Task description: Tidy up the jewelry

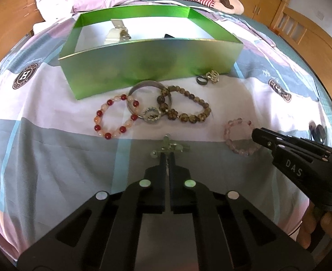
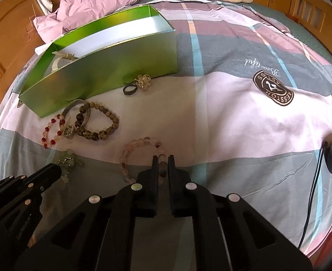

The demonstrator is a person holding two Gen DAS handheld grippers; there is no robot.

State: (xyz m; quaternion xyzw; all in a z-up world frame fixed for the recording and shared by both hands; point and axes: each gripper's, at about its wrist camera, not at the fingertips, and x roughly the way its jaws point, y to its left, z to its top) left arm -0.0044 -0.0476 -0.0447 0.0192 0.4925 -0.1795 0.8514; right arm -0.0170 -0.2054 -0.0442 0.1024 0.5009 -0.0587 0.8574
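On a bed (image 2: 233, 103) with a pink-and-grey plaid cover, ringed by wooden cabinets (image 1: 301, 22), the left gripper (image 1: 167, 155) pinches a pale green bracelet (image 1: 170, 147). The right gripper (image 2: 163, 159) clamps a pink bead bracelet (image 2: 141, 142). A green box (image 1: 147, 67) sits beyond.

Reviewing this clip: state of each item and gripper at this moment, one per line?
green box: open, no lid, some items already inside
left gripper: shut on pale green bracelet
right gripper: shut on pink bead bracelet
red and white bead bracelet: lying on the bedsheet, ungrasped
brown bead bracelet: on the sheet, overlapping the grey bangle
two rings: on the sheet beside the box
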